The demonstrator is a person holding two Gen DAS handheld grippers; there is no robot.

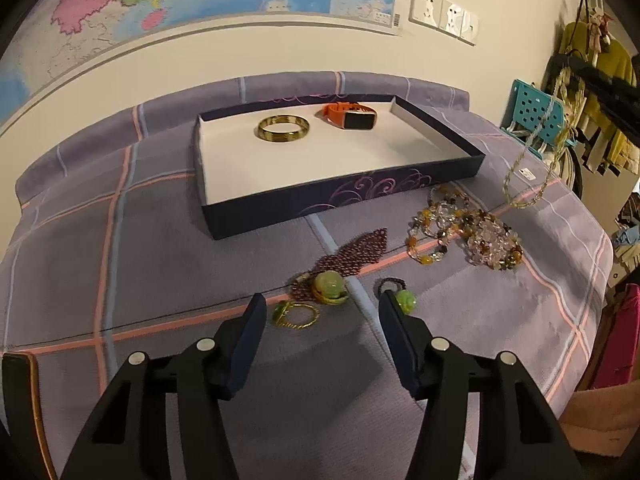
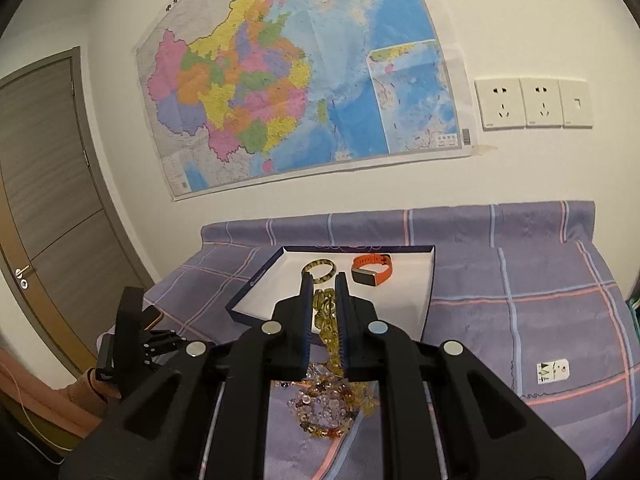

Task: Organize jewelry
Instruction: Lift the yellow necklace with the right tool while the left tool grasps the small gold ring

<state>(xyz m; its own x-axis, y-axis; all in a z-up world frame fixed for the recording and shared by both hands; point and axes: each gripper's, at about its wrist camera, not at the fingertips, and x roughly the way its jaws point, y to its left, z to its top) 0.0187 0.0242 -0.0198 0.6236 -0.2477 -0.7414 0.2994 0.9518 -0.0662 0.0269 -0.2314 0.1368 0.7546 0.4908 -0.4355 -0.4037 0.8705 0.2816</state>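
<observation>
A dark blue tray (image 1: 352, 194) with a white floor sits on the purple plaid cloth. It holds a gold bangle (image 1: 283, 128) and an orange watch (image 1: 351, 116). My left gripper (image 1: 322, 300) is open and empty, low over a gold ring (image 1: 297, 315), a green pendant (image 1: 330, 287) on a maroon bead mesh (image 1: 356, 252), and a green bead ring (image 1: 404, 301). My right gripper (image 2: 324, 280) is shut on a yellow bead necklace (image 2: 326, 320), which hangs in the air at the right in the left wrist view (image 1: 532, 176). A mixed bead pile (image 1: 472, 232) lies below it.
The cloth's front and right edges drop off near a cardboard box (image 1: 600, 420). A teal crate (image 1: 534, 110) and hanging clothes (image 1: 600, 92) stand at the right. A map (image 2: 296, 80) and sockets (image 2: 532, 104) are on the back wall. A door (image 2: 44, 184) is at the left.
</observation>
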